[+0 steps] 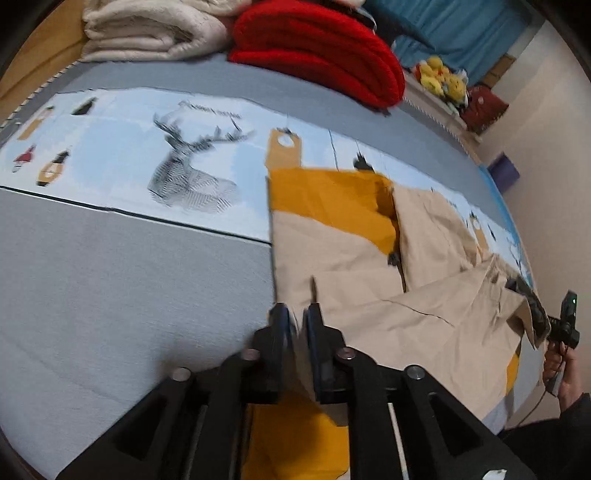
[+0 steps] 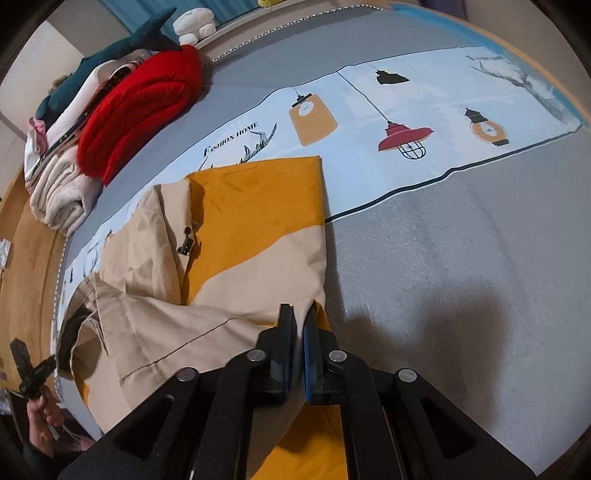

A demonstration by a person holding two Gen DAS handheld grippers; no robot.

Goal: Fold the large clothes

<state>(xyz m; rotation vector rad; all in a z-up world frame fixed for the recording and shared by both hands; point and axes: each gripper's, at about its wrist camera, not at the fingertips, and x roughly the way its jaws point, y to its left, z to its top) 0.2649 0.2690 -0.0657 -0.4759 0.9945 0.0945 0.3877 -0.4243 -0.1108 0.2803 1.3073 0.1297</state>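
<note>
A beige and mustard-yellow jacket (image 1: 369, 295) (image 2: 240, 266) lies partly folded on the bed, a beige sleeve laid across its body. My left gripper (image 1: 297, 314) hangs over the jacket's near left edge. Its jaws stand a little apart, with a fold of beige cloth loose between them. My right gripper (image 2: 301, 317) is at the jacket's near right edge, shut on a pinch of beige cloth. Each view shows the other gripper small at the jacket's far side, held in a hand: the right gripper (image 1: 565, 325) and the left gripper (image 2: 33, 369).
The bed has a grey sheet (image 1: 110, 277) (image 2: 461, 295) with a pale blue printed band (image 1: 110, 147) (image 2: 406, 103) running under the jacket. A folded red blanket (image 1: 321, 51) (image 2: 140, 110), a cream blanket (image 1: 147, 33) and plush toys (image 1: 439, 77) sit at the far edge.
</note>
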